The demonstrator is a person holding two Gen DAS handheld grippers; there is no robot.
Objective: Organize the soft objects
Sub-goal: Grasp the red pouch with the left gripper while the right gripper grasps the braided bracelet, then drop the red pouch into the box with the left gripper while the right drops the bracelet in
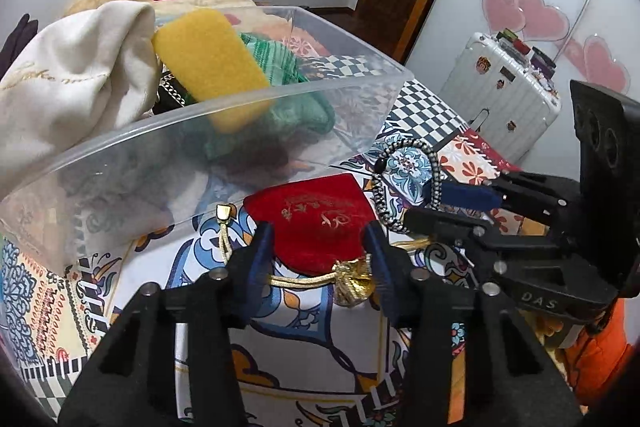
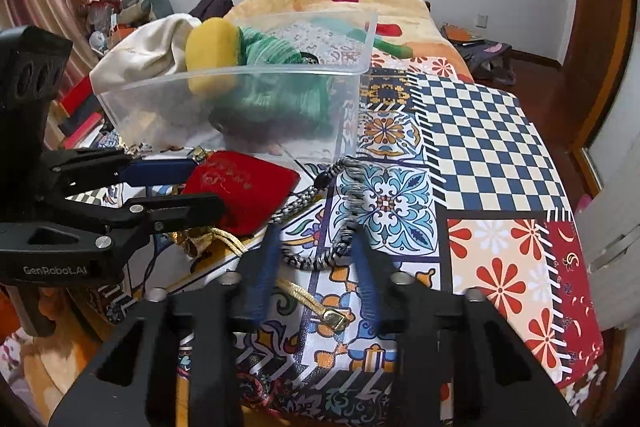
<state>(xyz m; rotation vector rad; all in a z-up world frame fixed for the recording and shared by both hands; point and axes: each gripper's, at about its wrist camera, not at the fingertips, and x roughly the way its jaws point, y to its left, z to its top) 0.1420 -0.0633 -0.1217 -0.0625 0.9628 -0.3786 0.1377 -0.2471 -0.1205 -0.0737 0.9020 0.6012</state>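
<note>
Partly done: clear plastic bin (image 1: 240,115) on the patterned bed cover (image 2: 480,147) already holding a yellow sponge (image 1: 208,67), green knit (image 1: 296,107) and cream cloth bag (image 1: 72,83). Still outside, just before the bin: red velvet drawstring pouch (image 1: 320,223), between the spread jaws of the left hand-held gripper (image 1: 320,251). Beside it, black-and-white braided cord loop (image 2: 340,211), between the open jaws of the right hand-held gripper (image 2: 316,247).

We see both units in matte black plastic: left gripper (image 1: 320,239) and right gripper (image 2: 316,247) each have triangular cut-out linkages, silver round pivot pins and dark blue ribbed finger pads (image 1: 260,259). Side plates carry white markings, "DAS" on the right one, "GenRobot.AI" on the left. Black camera housings with round holes.
</note>
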